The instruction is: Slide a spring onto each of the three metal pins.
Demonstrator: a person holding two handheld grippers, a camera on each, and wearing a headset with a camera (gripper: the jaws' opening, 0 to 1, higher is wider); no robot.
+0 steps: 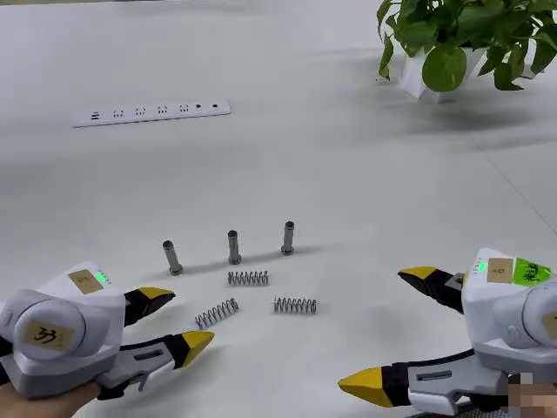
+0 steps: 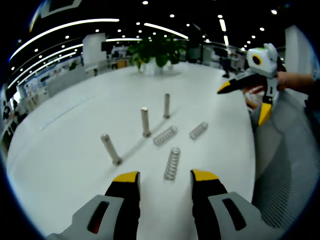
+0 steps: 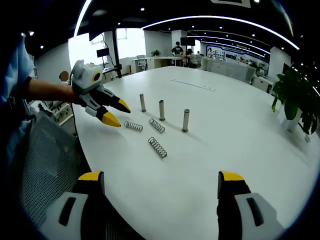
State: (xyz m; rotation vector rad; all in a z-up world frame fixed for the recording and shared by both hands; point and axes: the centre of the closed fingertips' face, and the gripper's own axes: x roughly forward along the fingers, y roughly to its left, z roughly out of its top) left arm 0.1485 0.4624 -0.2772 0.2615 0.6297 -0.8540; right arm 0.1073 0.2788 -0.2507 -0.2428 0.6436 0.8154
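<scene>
1. Head view.
   - Left pin (image 1: 172, 258), middle pin (image 1: 233, 247), right pin (image 1: 288, 238): upright in a row on white table (image 1: 348, 174). Flanged ends down for a steady stand, shafts bare and open to a spring from above.
   - Far spring (image 1: 248, 278), near-left spring (image 1: 217, 313), near-right spring (image 1: 295, 305): flat on the table just near of the pins, none threaded. Task judged not begun.
   - Left gripper (image 1: 178, 320) near left, right gripper (image 1: 383, 329) near right: both empty, jaws parted.
   - Power strip (image 1: 152, 111) far left, potted plant (image 1: 461, 39) far right: well apart from the work.
2. Left gripper view. Jaws spread, grasping nothing, aimed at the near-left spring (image 2: 172, 163) lying just ahead. Likely lined up for a first pick. Right gripper (image 2: 243, 104) raised at far right, clear of the parts.
3. Right gripper view. Jaws wide, nothing held, well back from springs and pins, presumably to leave room. Left gripper (image 3: 118, 115) at left, tips near the near-left spring (image 3: 133, 126), not touching.
</scene>
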